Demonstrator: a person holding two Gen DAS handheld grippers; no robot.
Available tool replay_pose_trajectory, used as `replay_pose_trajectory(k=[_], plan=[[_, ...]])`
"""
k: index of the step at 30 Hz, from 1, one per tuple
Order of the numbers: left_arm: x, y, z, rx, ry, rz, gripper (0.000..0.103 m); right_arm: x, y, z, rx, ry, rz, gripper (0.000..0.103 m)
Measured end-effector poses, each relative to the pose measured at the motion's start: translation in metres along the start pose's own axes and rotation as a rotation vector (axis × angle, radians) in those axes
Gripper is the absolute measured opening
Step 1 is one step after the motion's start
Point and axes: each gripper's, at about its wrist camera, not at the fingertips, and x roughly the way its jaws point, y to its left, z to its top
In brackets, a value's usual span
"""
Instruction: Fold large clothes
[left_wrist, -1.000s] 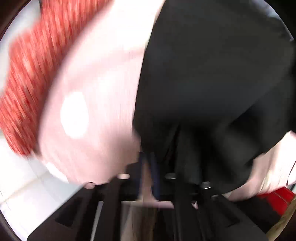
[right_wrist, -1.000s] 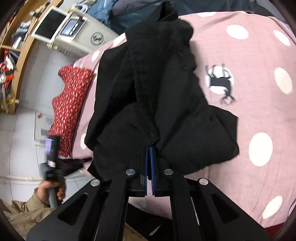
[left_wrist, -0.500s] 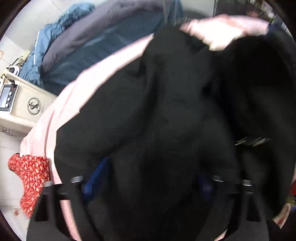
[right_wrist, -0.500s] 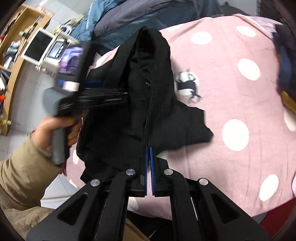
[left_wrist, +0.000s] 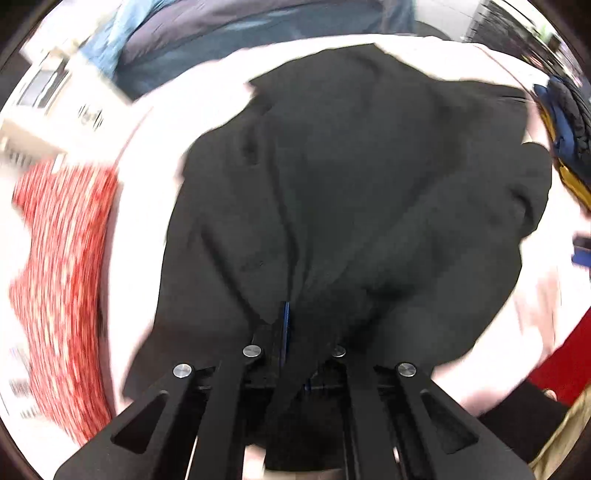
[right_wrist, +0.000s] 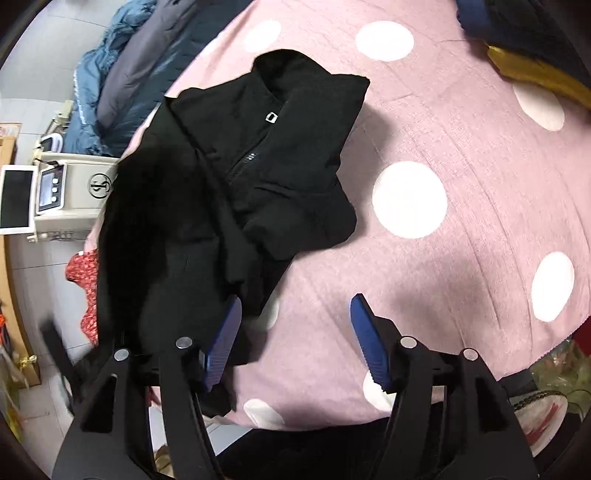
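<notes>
Black padded fabric is pinched between the nearly closed blue pads of the left gripper (left_wrist: 286, 328), and folds of the black jacket (right_wrist: 236, 192) are seen fanning out from that pinch. Over on the other side, the right gripper (right_wrist: 295, 339) is held wide apart, nothing between its pads; its left pad sits just beside the jacket's near hem, though contact cannot be confirmed.

Outward from the tongs, the jacket is laid on the pink polka-dot bedspread (right_wrist: 461, 155), toward the bed's left edge, with part of it draped over that edge. Its collar is pointed at the far end, a zipper (right_wrist: 245, 164) is run down the front, and a small pale tag (right_wrist: 271, 117) is shown at the neck; nothing on it can be read.

The jacket is judged soft, puffy and fairly light, bulky rather than slippery, so folds may be expected to spring back. A hem corner or a sleeve end is judged the best place to be taken hold of.

Off the bed's left edge, a beige machine (right_wrist: 74, 192) is marked with a round emblem, its letters not clearly legible. A red patterned cloth (left_wrist: 62, 280) is hung below.
</notes>
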Motion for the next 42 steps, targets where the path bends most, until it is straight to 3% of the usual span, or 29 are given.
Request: replay_pose_trajectory(k=[5, 11, 14, 16, 17, 18, 20, 24, 27, 31, 34, 38, 42], plan=[[0.017, 0.035, -0.074, -0.120, 0.109, 0.032, 0.005, 0.024, 0.004, 0.013, 0.036, 0.054, -0.033, 0.070], [0.019, 0.030, -0.104, -0.145, 0.131, 0.018, 0.007, 0.043, 0.012, 0.016, 0.019, 0.113, -0.078, 0.071], [0.024, 0.046, -0.075, -0.184, 0.116, -0.018, 0.013, 0.045, 0.010, 0.016, 0.023, 0.127, -0.079, 0.076], [0.017, 0.063, -0.058, -0.218, 0.088, -0.031, 0.023, 0.043, 0.006, 0.018, 0.037, 0.119, -0.082, 0.077], [0.010, 0.069, -0.052, -0.227, 0.064, -0.025, 0.039, 0.041, 0.002, 0.019, 0.052, 0.114, -0.082, 0.077], [-0.002, 0.075, -0.045, -0.234, 0.024, -0.014, 0.065, 0.040, -0.002, 0.020, 0.065, 0.110, -0.082, 0.077], [-0.022, 0.074, -0.030, -0.233, -0.053, 0.006, 0.081, 0.037, -0.013, 0.023, 0.101, 0.096, -0.076, 0.077], [-0.033, 0.078, 0.008, -0.165, -0.089, 0.030, 0.083, 0.040, -0.035, 0.026, 0.191, 0.100, -0.063, 0.077], [-0.023, 0.080, 0.060, -0.103, -0.103, 0.056, 0.083, 0.044, -0.048, 0.031, 0.267, 0.109, -0.028, 0.077], [-0.030, 0.054, 0.133, -0.064, -0.172, 0.011, 0.083, 0.042, -0.053, 0.045, 0.345, 0.081, 0.018, 0.077], [-0.024, 0.041, 0.187, -0.051, -0.207, -0.044, 0.093, 0.040, -0.051, 0.058, 0.389, 0.058, 0.030, 0.077], [-0.001, -0.016, 0.255, 0.071, -0.146, -0.119, 0.097, 0.044, -0.044, 0.074, 0.415, 0.034, 0.041, 0.077], [0.052, -0.077, 0.294, 0.193, -0.045, -0.043, 0.097, 0.060, -0.036, 0.083, 0.414, 0.041, 0.026, 0.077]])
